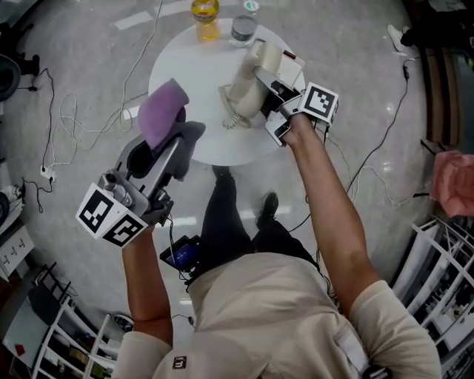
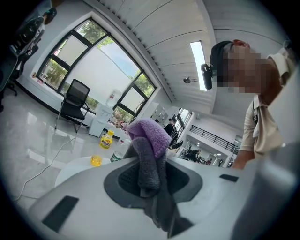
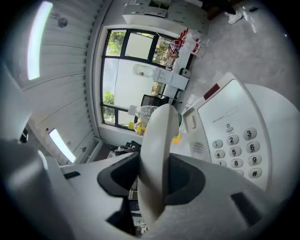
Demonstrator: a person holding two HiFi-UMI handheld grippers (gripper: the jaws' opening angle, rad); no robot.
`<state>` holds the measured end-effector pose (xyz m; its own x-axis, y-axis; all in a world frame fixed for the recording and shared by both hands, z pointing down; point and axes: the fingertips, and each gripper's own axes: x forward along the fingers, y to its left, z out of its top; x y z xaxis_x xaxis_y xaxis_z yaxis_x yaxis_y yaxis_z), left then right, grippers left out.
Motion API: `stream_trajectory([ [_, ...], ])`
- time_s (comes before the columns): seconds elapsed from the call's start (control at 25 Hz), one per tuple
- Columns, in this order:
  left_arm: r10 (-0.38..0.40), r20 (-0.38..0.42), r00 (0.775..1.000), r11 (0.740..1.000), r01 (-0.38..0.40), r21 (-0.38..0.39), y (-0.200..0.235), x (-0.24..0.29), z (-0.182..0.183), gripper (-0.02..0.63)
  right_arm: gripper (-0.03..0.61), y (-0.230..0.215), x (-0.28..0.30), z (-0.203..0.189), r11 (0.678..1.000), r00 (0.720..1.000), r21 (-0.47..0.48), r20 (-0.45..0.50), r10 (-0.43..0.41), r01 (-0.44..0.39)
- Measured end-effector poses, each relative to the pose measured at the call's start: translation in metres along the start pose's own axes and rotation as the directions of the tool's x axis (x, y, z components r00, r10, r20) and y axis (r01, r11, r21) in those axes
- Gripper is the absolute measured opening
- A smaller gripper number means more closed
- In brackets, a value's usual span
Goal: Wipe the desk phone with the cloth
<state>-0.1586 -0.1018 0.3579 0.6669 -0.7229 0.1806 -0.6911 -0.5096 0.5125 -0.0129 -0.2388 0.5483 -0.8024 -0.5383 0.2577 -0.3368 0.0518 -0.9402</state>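
A cream desk phone [image 1: 285,68] stands on the round white table [image 1: 185,66]; its keypad base [image 3: 234,136] fills the right of the right gripper view. My right gripper [image 1: 261,83] is shut on the cream handset [image 3: 157,154], which is lifted off the base and held upright between the jaws, its coiled cord [image 1: 231,118] hanging to the table. My left gripper [image 1: 174,135] is shut on a purple and grey cloth [image 1: 163,111], bunched above the jaws [image 2: 150,140], at the table's left edge and apart from the phone.
A yellow drink bottle [image 1: 205,18] and a clear water bottle [image 1: 243,29] stand at the table's far edge. Cables [image 1: 67,126] trail over the floor to the left and right. The person's shoes [image 1: 268,207] are under the table's near edge. Shelving [image 1: 444,281] stands at the right.
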Motion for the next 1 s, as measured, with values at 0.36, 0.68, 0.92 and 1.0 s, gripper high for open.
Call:
stream_trajectory([
  [0.36, 0.024, 0.003, 1.000, 1.000, -0.024, -0.017, 0.027, -0.017, 0.002, 0.091, 0.152, -0.037, 0.042, 0.004, 0.994, 0.994, -0.025, 0.029, -0.107, 0.108],
  [0.68, 0.035, 0.002, 0.999, 0.999, -0.035, -0.023, 0.037, -0.020, 0.000, 0.091, 0.152, -0.057, 0.057, 0.005, 0.973, 0.976, -0.085, 0.036, -0.213, 0.216],
  [0.92, 0.037, 0.006, 0.999, 0.999, -0.037, -0.022, 0.037, -0.021, 0.000, 0.091, 0.152, -0.068, 0.063, 0.007, 0.946, 0.953, -0.122, 0.084, -0.292, 0.301],
  [1.0, 0.039, 0.008, 0.999, 0.999, -0.039, -0.020, 0.038, -0.022, 0.000, 0.091, 0.152, -0.069, 0.066, 0.008, 0.940, 0.947, -0.127, 0.094, -0.306, 0.317],
])
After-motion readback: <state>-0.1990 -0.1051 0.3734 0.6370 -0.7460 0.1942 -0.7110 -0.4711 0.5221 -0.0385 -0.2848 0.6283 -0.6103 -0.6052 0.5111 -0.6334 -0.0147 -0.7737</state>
